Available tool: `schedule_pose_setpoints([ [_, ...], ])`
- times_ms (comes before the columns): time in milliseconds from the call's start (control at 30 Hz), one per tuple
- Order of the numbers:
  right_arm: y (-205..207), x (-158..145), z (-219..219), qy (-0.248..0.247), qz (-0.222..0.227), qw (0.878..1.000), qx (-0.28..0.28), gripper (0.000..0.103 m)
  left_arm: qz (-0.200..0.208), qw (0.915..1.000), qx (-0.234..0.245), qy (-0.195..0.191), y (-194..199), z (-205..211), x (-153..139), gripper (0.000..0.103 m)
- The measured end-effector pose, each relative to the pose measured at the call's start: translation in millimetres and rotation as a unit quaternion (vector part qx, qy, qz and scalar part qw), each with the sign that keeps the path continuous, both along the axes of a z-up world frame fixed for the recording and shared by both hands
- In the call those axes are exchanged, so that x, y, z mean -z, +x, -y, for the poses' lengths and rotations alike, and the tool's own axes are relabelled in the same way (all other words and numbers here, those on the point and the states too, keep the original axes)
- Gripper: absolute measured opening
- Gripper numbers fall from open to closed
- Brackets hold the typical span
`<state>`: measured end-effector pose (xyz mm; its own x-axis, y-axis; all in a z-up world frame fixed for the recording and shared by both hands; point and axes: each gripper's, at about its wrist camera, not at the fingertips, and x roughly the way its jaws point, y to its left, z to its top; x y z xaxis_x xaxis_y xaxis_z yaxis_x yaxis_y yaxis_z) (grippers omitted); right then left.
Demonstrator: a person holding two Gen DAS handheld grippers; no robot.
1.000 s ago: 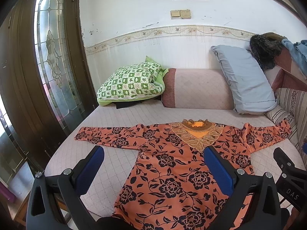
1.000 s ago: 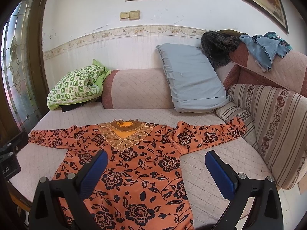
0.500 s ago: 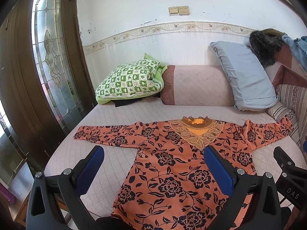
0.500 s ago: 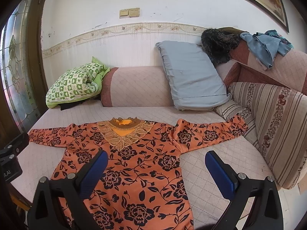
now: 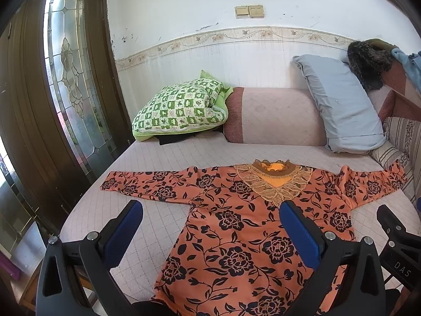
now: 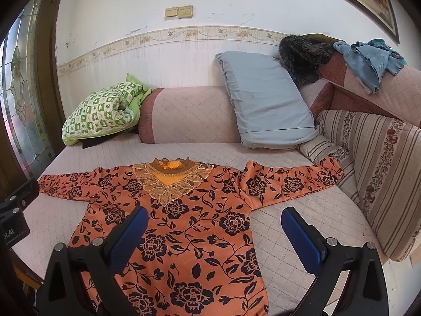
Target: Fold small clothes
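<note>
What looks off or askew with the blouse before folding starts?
Mostly fine: the orange floral blouse lies flat, front up, on the daybed. One oddity: its right sleeve bunches in a fold near the shoulder, and the cuff runs up onto the striped cushion. Both grippers are open and touch nothing.

orange floral blouse (image 5: 236,226) | flat, sleeves spread | unfolded, front up
</note>
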<state>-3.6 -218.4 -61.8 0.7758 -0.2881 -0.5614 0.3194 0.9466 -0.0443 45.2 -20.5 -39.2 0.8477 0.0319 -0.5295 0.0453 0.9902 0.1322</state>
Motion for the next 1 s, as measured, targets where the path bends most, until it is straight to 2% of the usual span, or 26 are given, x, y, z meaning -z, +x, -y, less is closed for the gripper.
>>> schedule_pose_setpoints([
  [500, 15.9, 6.2, -2.0, 0.002, -0.011, 1.000, -0.005, 0.102, -0.005, 0.9999, -0.012, 0.005, 14.6, -5.9, 6.7, 0.103],
  [1000, 42.8, 26.7, 3.4, 0.005, -0.034, 0.999, -0.009, 0.102, -0.034, 0.9992, -0.018, 0.012, 43.6, -2.5, 31.5, 0.103],
])
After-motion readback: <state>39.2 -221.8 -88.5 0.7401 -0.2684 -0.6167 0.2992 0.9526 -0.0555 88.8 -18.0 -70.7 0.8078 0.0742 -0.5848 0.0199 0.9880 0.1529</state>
